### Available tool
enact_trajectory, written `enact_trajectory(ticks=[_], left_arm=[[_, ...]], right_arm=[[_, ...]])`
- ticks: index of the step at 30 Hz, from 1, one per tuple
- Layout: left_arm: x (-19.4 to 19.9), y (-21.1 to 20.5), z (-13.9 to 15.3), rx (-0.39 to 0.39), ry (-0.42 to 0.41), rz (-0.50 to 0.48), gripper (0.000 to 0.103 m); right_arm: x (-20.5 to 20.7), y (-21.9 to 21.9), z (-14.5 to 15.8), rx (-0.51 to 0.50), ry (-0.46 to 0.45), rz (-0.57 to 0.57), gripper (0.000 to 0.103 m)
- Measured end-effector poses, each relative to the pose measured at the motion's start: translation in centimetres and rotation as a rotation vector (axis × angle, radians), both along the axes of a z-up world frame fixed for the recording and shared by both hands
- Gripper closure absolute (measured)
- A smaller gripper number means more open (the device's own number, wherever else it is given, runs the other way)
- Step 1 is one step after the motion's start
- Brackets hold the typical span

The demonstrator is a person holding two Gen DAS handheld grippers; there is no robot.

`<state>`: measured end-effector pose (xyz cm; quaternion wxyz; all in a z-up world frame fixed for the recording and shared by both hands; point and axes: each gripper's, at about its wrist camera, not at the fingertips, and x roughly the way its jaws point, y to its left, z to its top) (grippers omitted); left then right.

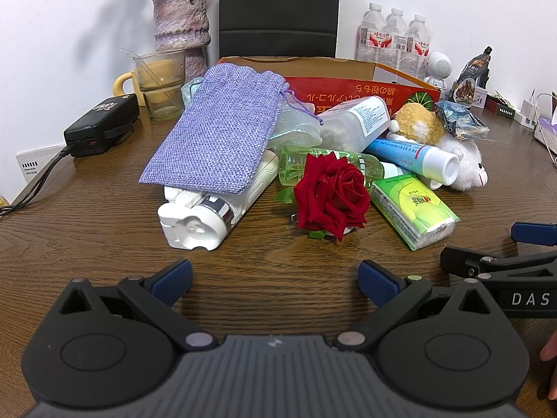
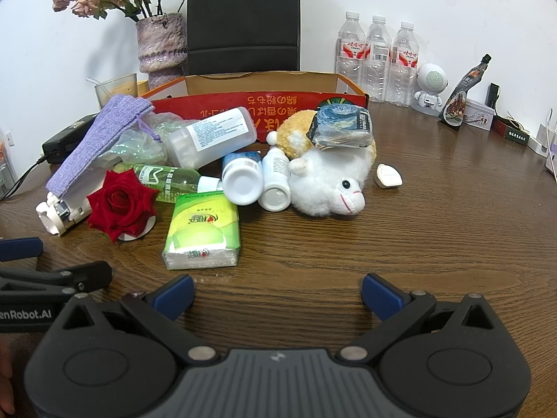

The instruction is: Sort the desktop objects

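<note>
1. The pouch is lilac with a coarse woven texture
2. The rose is deep red with green leaves
3. The tissue pack is lime green and yellow
4. The plush sheep is white with a tan back
5. The box is red with orange lettering
6. The table is dark brown woodgrain
7. The gripper pads are blue on black arms

Three water bottles, one red rose, one tissue pack, one plush sheep

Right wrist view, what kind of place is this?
Probably a home or office desk: a wooden table against a white wall, with a vase of dried flowers, water bottles and a charger.
</note>
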<state>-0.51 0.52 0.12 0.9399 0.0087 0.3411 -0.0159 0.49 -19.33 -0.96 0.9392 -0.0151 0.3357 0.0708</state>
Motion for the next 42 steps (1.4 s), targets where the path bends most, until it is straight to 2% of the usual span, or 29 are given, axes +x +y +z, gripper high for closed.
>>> enact_trajectory(ticks=[20,22,25,29,31,32,34,37,40,42], left_arm=[[-0.2,0.1,0.0,0.001,0.0,-0.013,0.0],[-0.5,0.6,0.1,-0.007,-0.005,-0.053,0.0],[-1.0,2.2,0.5,-0.05,-0.043,-0.055,0.0],[0.5,5.4,1.5,-0.116,-0.091,-0.041,0.0],[2.1,6.7,1.6,-0.157,-0.078,-0.044,0.01],[3.0,7.3,1.5,-0.178,-0.063,-0.053,0.015],[3.8,7.2,1.4,-0.157,-0.043,-0.061,0.032],[4.6,6.9,1.2,-0.12,-0.024,-0.07,0.041],[4.3,6.7,1.1,-0.107,-0.026,-0.063,0.042],[3.1,6.2,1.0,-0.086,-0.031,-0.042,0.043]], right_arm=[[-0.2,0.1,0.1,0.001,0.003,-0.009,0.0],[-0.4,-0.3,0.4,0.03,-0.002,0.003,0.0],[-1.1,-1.0,1.2,0.132,-0.031,0.027,0.001],[-0.1,-0.3,2.0,0.155,-0.042,0.079,0.015],[0.9,0.4,2.0,0.13,-0.041,0.087,0.024],[1.3,0.7,1.8,0.119,-0.037,0.091,0.032],[2.1,1.4,1.5,0.096,-0.029,0.099,0.036],[3.3,2.4,1.0,0.063,-0.018,0.11,0.044],[3.5,2.9,0.7,0.021,-0.03,0.116,0.056],[2.9,2.5,0.8,0.029,-0.024,0.123,0.058]])
